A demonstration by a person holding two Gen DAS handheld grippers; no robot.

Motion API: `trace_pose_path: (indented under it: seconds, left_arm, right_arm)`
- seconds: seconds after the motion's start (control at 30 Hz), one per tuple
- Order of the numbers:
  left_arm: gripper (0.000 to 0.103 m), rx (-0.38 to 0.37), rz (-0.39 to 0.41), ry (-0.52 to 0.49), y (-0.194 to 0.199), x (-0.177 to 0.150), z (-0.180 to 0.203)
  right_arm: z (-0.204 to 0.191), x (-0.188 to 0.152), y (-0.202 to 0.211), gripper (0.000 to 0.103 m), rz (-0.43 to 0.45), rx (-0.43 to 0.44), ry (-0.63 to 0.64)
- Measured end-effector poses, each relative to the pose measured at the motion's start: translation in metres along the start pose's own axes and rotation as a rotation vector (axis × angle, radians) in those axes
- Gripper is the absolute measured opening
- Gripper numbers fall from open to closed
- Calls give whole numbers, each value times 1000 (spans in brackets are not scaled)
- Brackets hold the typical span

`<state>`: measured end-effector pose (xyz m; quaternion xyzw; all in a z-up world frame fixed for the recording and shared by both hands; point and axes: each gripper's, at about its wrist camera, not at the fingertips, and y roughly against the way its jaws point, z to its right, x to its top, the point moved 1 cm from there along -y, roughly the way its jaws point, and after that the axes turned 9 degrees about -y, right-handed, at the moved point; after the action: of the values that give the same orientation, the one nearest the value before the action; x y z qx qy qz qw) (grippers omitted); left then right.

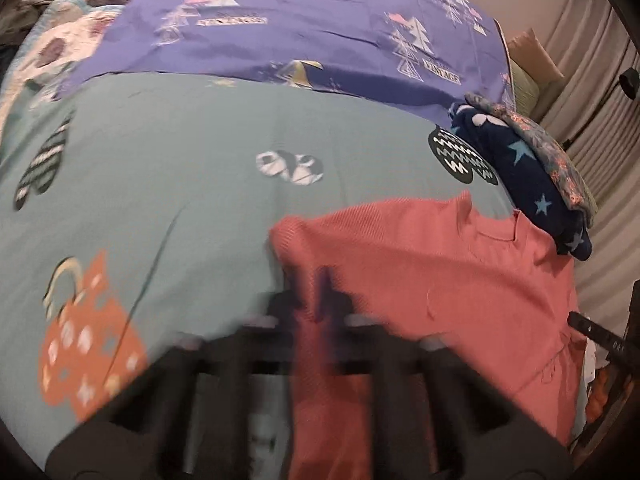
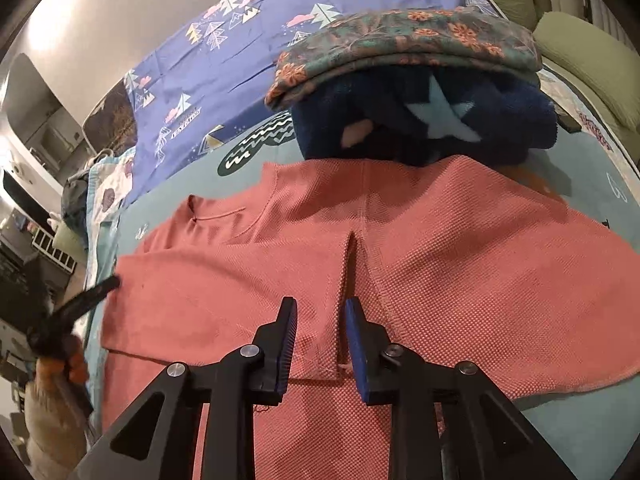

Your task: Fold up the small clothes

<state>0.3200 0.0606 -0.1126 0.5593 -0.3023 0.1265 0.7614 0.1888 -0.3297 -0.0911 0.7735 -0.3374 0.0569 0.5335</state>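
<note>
A coral knit garment (image 2: 440, 272) lies spread on the bed, its neckline (image 2: 224, 216) to the left. In the blurred left wrist view, my left gripper (image 1: 316, 286) is shut on the near left edge of the coral garment (image 1: 440, 272), with fabric bunched over and between its fingers. The right wrist view shows that same left gripper (image 2: 106, 285) at the garment's left edge, held by a hand (image 2: 68, 364). My right gripper (image 2: 321, 305) hovers low over the middle of the garment by a crease (image 2: 352, 252). Its blue pads (image 2: 354, 320) stand a little apart and press on nothing.
A folded stack sits just beyond the garment: a navy star fleece (image 2: 440, 120) with a floral teal piece (image 2: 400, 40) on top. The bed has a teal printed sheet (image 1: 160, 168) and a purple sheet (image 1: 320, 20) behind. Green cushions (image 2: 592, 60) and curtains (image 1: 600, 92) lie to the right.
</note>
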Motion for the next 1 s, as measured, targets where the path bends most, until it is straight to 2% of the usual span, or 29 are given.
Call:
trace_pose_path:
  seconds: [0.1,0.17,0.2,0.3,0.37,0.43,0.53,0.63,0.77,0.9,1.0]
  left_arm:
    - [2,124,105,-59,13,6,2]
    - [0,277,131,-75,19,7,-7]
    - [0,296,124,-77,22,6,-13]
    - [1,239,130,-46,40,-3,-19]
    - [7,213,154,-65,56,-10,-7]
    - [28,148,168,-109,66,-15,17]
    - [49,85,175,-215,70,-23,63]
    - [51,34,124,-309,57,-27,106]
    - [51,6,65,-358,36,-37,140]
    - [51,6,20,-375,20,-45,154]
    - [51,17,5,-369,16,-48,152]
  right_arm:
    - [5,-2,-3,25,-6,-17,-11]
    - [11,-3,-3,25,-4,-29,-26]
    - [16,-4,0,25,0,-24,-41]
    - [34,-8,12,25,8,18,-106]
    - [49,-12,25,25,30,21,-155]
    - [70,-19,43,25,59,4,-213]
    - [107,-29,66,30,85,-2,-326]
    - [152,-39,86,39,120,-33,-471]
    - [207,-45,101,41,172,-32,-660]
    - [260,-43,98,49,231,-33,-844]
    - [293,-39,90,49,293,-3,-978]
